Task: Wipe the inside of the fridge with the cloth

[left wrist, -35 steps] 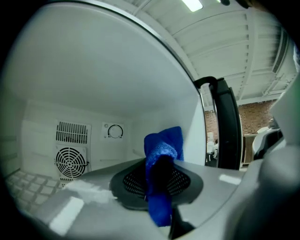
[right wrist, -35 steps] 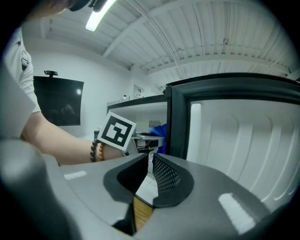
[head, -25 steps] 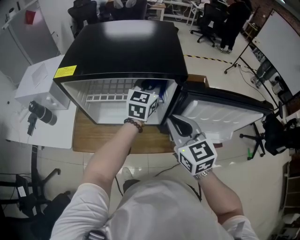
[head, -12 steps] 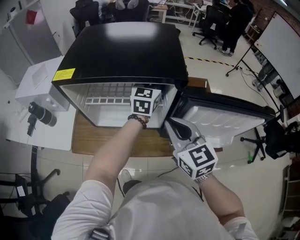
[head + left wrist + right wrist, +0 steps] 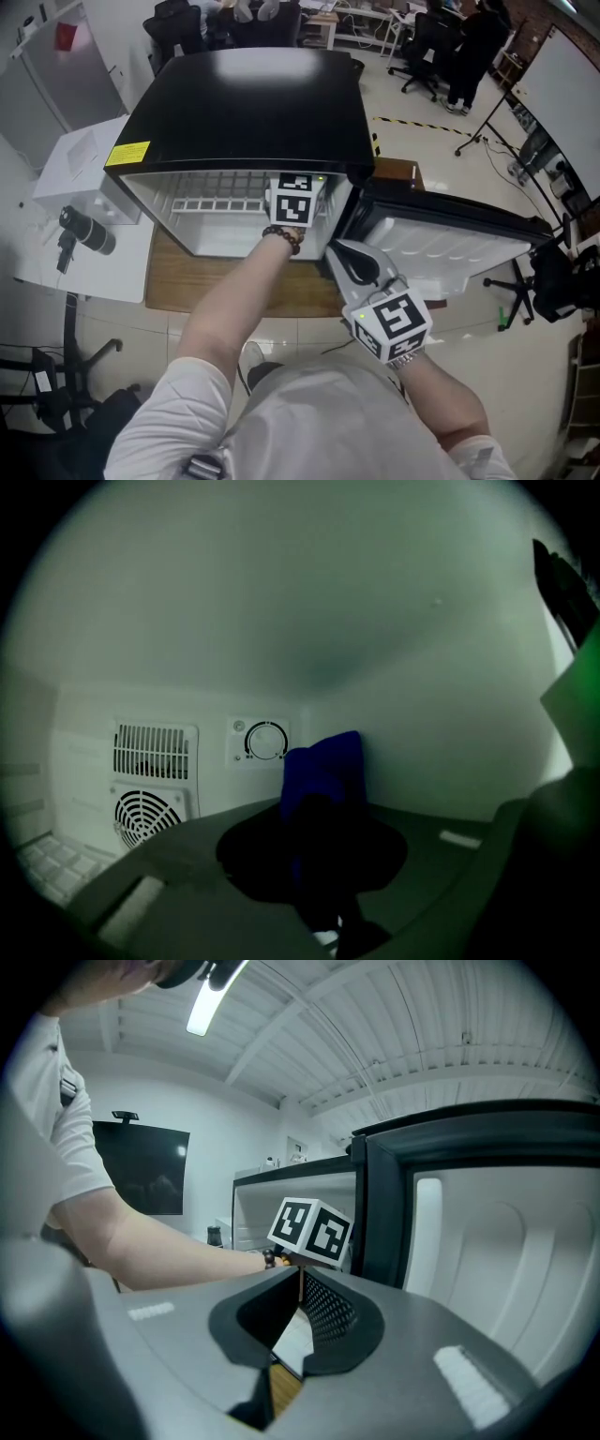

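The black mini fridge (image 5: pixel 244 94) stands with its door (image 5: pixel 441 234) swung open to the right. My left gripper (image 5: pixel 296 199) reaches into the fridge's upper right part; in the head view only its marker cube shows. In the left gripper view the left gripper (image 5: pixel 319 855) is shut on a blue cloth (image 5: pixel 323 766) that stands up between the jaws, close to the back right corner of the white interior. My right gripper (image 5: pixel 339 253) hangs outside, low between fridge and door. Its jaws (image 5: pixel 298 1274) are shut with nothing in them.
A thermostat dial (image 5: pixel 265 741) and fan vents (image 5: pixel 150 813) sit on the fridge's back wall. A white wire shelf (image 5: pixel 216 202) spans the inside. The fridge rests on a wooden board (image 5: pixel 234 281). A white table (image 5: pixel 75 187) with a black device (image 5: pixel 84 230) stands at left.
My left gripper has pushed deeper into the fridge and a little to the right, cloth still in it. The right gripper has hardly moved.
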The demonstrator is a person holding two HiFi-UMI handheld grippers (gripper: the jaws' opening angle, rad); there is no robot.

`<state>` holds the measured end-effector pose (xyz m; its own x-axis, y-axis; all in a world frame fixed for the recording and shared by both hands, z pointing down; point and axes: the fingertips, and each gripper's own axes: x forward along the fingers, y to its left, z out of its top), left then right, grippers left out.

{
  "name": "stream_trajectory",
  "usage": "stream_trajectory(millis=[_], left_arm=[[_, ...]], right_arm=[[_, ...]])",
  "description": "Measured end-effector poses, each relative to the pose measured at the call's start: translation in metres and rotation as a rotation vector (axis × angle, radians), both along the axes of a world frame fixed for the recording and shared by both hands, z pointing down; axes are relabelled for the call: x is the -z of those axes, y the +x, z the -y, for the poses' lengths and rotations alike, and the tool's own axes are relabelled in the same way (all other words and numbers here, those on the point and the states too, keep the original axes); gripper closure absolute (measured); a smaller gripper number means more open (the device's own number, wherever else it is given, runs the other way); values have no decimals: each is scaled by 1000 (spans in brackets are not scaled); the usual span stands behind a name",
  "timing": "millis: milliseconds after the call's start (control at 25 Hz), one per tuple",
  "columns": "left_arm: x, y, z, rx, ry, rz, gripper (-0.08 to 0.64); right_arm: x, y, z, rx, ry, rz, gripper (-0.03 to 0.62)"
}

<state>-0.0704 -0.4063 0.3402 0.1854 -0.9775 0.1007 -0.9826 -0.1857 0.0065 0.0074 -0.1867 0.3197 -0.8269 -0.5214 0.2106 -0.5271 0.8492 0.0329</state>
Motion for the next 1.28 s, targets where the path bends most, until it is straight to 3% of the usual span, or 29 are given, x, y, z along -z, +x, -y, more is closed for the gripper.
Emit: stream_trajectory(millis=[680,1280], left_arm=[[-5,-11,1,66,-28,12,499],[8,-28,-108,75,24,-5,494]], right_arm=[[-3,-1,2,11,-29,-1,577],[3,0,-21,60,-15,12,560]])
